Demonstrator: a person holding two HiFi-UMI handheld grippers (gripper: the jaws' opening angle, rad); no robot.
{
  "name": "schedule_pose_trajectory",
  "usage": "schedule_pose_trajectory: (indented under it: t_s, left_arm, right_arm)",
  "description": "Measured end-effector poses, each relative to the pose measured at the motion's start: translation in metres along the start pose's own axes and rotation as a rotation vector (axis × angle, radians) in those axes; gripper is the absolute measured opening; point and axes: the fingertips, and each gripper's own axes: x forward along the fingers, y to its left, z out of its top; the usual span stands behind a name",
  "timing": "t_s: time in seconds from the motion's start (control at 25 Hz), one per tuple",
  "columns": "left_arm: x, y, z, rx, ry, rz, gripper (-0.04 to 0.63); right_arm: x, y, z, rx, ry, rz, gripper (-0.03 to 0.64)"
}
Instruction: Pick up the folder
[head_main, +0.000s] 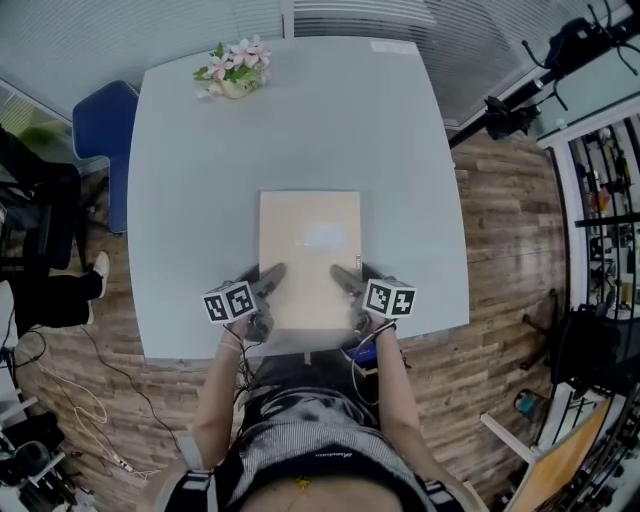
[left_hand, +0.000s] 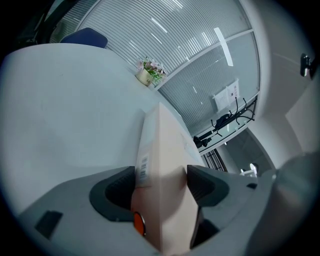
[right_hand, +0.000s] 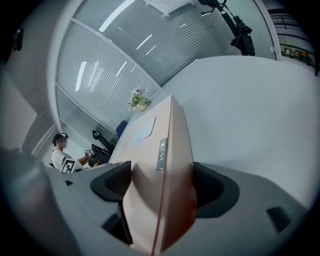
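The left gripper (left_hand: 161, 182) is clamped on the near edge of the folder (head_main: 310, 240), its two jaws pressing the tan cover from either side. The right gripper (right_hand: 162, 187) grips the same edge further along in the same way (in the head view, each takes one near corner). The folder lies lengthwise toward the far side of the table (head_main: 300, 130), with its near end at the table's front edge. Whether that end is clear of the surface is hard to tell from these angles.

I judge the grasp made and the lift to be the step in hand. The next move calls for both grippers to rise together and level, so the thin cover neither twists nor slips from between the jaws.

The table is pale grey and carries, besides the folder, a small pot of flowers (head_main: 233, 72) near its far left corner. A blue chair (head_main: 100, 125) stands beside it on a wooden plank floor (head_main: 500, 220), and slatted blinds (right_hand: 125, 55) run along the wall.
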Motion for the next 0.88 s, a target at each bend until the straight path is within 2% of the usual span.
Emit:
schedule_pose_trajectory:
  t_s: [0.2,0.32,0.48,0.88]
  left_arm:
    - [0.001,-0.001,-0.003,-0.006,0.005,-0.007,0.307]
    - [-0.003,0.004,0.006,0.027,-0.016,0.040,0.307]
    - [0.003,0.000,-0.005,-0.022,0.008,-0.028,0.307]
    - [0.003,0.002,-0.005,-0.020,-0.001,-0.033,0.307]
  right_arm:
    - [0.000,-0.006,0.002,-0.015,-0.006,-0.025,0.388]
    - [0.002,-0.003,0.000,-0.001,-0.013,0.004,0.390]
    - [0.002,-0.003,-0.001,0.003,-0.015,0.009,0.391]
    - [0.004,-0.003,-0.001,-0.003,-0.020,0.010,0.391]
